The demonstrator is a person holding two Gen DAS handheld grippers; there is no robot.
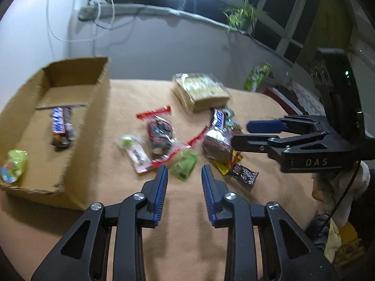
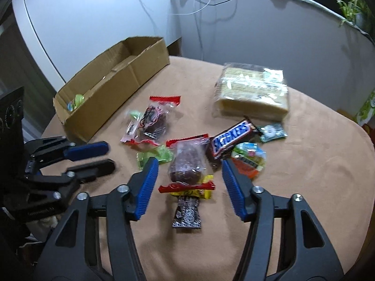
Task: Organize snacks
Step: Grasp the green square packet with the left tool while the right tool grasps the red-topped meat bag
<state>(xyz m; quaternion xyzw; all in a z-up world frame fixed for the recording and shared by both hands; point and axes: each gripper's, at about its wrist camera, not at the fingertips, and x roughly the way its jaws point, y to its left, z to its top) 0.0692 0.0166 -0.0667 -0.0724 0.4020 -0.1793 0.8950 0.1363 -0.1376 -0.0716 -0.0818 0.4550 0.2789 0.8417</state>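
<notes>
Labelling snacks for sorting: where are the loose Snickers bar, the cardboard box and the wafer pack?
Snickers bar (image 2: 230, 140), right wrist view, middle of wrapper.
Cardboard box (image 2: 117, 103), right wrist view, outer side wall.
Wafer pack (image 2: 253, 93), right wrist view, top face.

I am reading "SNICKERS" in white letters on the brown chocolate bar (image 2: 230, 140) lying among the loose snacks. I am also making out "DAS" in pale letters on the black body of my right gripper (image 1: 243, 133). Other wrappers are too blurred.
</notes>
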